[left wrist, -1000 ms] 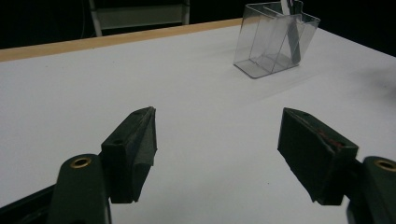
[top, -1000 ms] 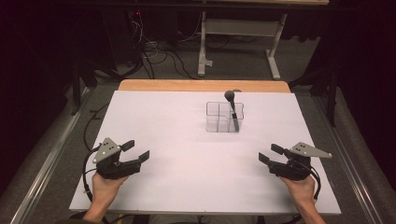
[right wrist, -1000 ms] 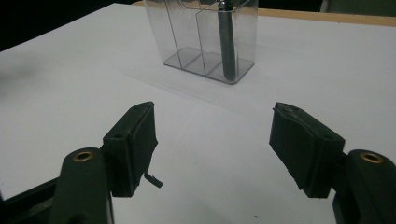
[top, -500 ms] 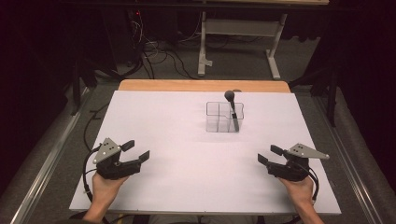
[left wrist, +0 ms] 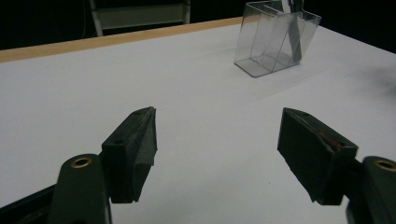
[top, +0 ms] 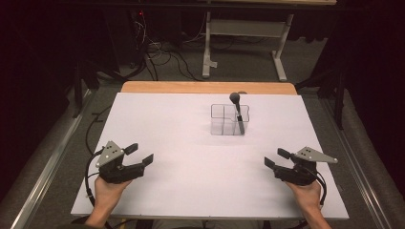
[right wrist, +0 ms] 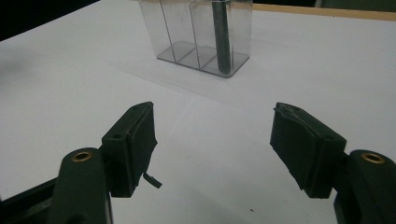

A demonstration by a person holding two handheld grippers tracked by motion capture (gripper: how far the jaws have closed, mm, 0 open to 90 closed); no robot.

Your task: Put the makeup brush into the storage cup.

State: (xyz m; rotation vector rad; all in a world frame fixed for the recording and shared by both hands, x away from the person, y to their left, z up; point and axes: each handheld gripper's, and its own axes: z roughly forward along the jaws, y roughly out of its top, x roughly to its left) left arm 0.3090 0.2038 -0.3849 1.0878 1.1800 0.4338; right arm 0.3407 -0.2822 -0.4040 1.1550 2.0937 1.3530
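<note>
Currently I've both grippers, L [top: 141, 153] & R [top: 277, 158], fingers open w/ nothing between, resting on counter [top: 191, 143], well apart from clear organizer [top: 224, 125] holding black spoon [top: 237, 112].

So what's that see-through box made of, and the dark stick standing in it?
The box looks like clear, glossy hard plastic: you see straight through its walls and dividers, and the edges catch the light. The stick is a utensil with a dark grey, dull handle, probably plastic or coated metal; its look leaves that open.

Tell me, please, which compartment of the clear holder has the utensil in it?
The holder's right-hand compartment in the high view: the dark utensil stands there.
</note>
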